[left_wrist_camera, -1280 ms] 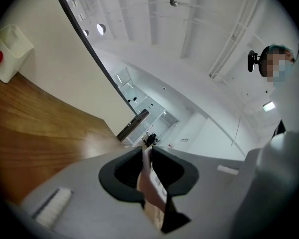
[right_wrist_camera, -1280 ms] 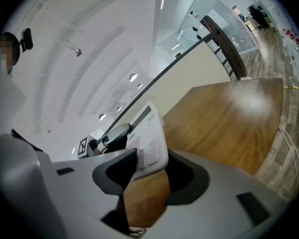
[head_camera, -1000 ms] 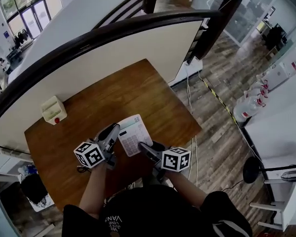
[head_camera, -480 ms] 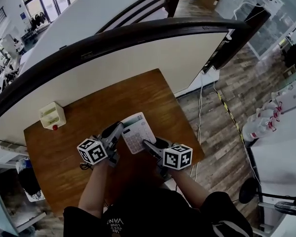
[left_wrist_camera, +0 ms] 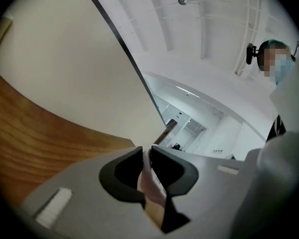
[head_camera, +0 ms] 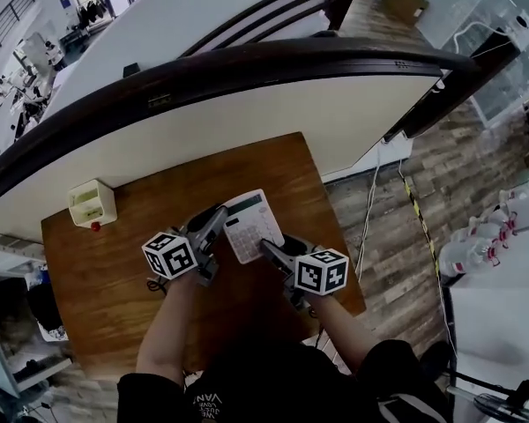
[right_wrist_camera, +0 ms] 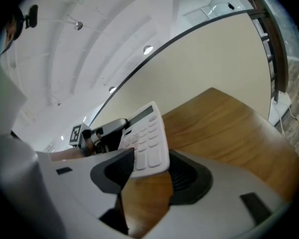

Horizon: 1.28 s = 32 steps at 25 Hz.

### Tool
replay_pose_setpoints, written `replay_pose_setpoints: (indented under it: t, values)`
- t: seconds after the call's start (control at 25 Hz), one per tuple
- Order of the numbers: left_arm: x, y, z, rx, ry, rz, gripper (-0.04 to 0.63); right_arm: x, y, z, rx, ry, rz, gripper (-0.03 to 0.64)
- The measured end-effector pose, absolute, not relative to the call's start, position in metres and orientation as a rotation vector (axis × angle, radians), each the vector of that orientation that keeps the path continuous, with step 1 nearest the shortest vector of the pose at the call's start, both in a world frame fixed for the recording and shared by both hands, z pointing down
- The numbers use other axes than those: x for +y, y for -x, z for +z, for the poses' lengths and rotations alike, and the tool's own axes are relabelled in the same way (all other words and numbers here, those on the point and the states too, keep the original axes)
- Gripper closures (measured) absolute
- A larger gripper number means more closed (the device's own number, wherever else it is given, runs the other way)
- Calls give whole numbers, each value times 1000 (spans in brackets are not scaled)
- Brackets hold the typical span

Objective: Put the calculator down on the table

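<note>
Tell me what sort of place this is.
Probably an office or lab workspace. A wooden table with a calculator stands against a curved white partition topped by a dark rail. Spray bottles stand off to the right, above plank flooring.

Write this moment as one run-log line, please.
left tongs: shut on calculator edge | right tongs: opening, calculator between them | table: calculator touchdown unclear

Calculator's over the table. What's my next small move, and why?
Probably lower the left gripper until the calculator lies flat on the table. The left jaws pinch its edge, the right gripper has its jaws opening around the near corner, and the calculator looks tilted above the wood, so letting go now might drop it.
</note>
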State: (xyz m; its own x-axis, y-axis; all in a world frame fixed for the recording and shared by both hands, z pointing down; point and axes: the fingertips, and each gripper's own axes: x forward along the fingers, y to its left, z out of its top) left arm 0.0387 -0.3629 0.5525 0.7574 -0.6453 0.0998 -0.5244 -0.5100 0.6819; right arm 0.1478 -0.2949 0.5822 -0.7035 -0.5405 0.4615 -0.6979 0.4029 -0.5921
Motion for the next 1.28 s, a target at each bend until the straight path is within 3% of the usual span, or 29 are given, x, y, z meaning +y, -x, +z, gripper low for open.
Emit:
replay_pose_setpoints:
  t: [1.28]
  values:
    - [-509, -45, 619, -1118, -2294, 217, 522, -429, -138, 641, -2317, -1028, 785, 417]
